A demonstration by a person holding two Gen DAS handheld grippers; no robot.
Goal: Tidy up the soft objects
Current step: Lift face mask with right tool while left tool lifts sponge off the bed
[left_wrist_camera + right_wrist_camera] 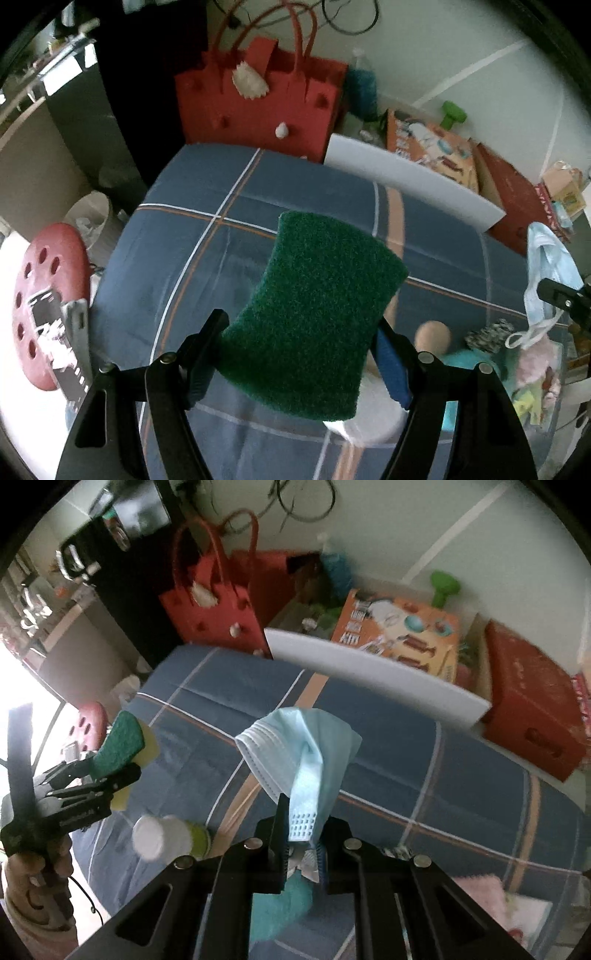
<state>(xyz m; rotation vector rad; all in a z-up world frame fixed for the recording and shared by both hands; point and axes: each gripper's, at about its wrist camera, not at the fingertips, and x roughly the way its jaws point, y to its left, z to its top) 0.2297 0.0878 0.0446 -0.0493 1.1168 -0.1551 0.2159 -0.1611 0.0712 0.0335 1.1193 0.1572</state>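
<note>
My left gripper (299,350) is shut on a green scouring sponge (317,317) with a yellow underside, held up above the blue checked bed cover (207,206). The same sponge (123,740) and the left gripper (110,771) show at the left of the right wrist view, with a hand below them. My right gripper (301,834) is shut on a light blue face mask (299,749), which hangs folded over the pads. That mask (546,266) appears at the right edge of the left wrist view. A teal fluffy cloth (284,904) lies below the right gripper.
A white bottle with a yellow-green band (166,836) lies on the bed. A white foam board (369,668) stands along the far edge, with a red felt bag (258,99), an orange box (399,627) and a red box (532,698) behind. A red stool (48,314) is at the left; pink cloths (480,893) lie at the right.
</note>
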